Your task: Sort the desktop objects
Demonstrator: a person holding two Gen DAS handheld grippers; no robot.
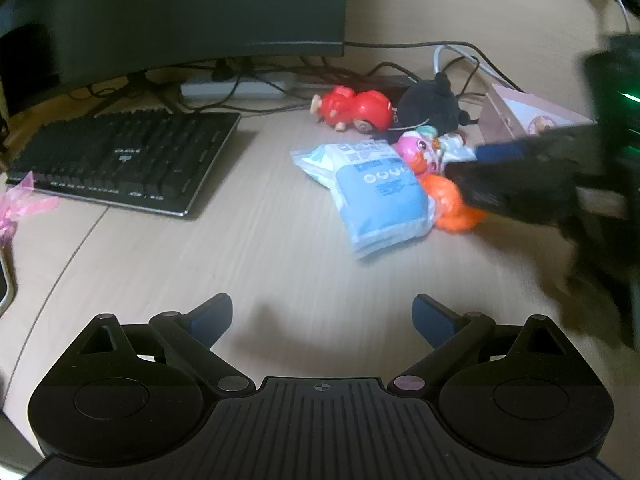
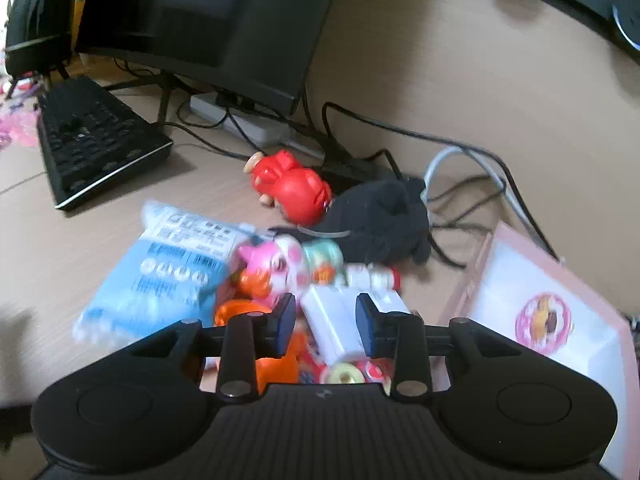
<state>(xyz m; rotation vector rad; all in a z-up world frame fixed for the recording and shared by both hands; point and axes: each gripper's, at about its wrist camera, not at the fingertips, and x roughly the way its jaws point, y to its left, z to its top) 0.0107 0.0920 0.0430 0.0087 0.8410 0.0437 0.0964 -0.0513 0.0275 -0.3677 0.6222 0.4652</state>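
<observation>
Toy pile sits right of centre on the desk (image 1: 248, 240): white block-shaped toy (image 2: 334, 320) lies at the near side of the heap, and the right gripper (image 2: 326, 322) has its jaws drawn in narrow around it, pads (image 2: 285, 320) at both sides of the block; contact looks like a grip, though blur keeps it from being certain. Just left of the block an orange toy (image 2: 276, 364), partly under the gripper body. Above it a pink-and-white figure (image 2: 276, 266) touching a blue tissue pack (image 2: 160, 276) that lies flat to the left. Behind these a red figure (image 2: 292, 186) on its side, right beside a black plush (image 2: 384, 224) among dark cables (image 2: 400, 132). A pink box (image 2: 560, 304) stands open at the right of the pile. Left gripper (image 1: 322, 316) hangs over bare desk well short of the pile, jaws wide, nothing between them. Further out: black keyboard (image 1: 124, 160) at left, monitor (image 1: 180, 12) above it, white power strip (image 1: 236, 89) behind under the screen. From the left wrist view the right gripper (image 1: 464, 176) shows as a dark blur reaching into the pile.
</observation>
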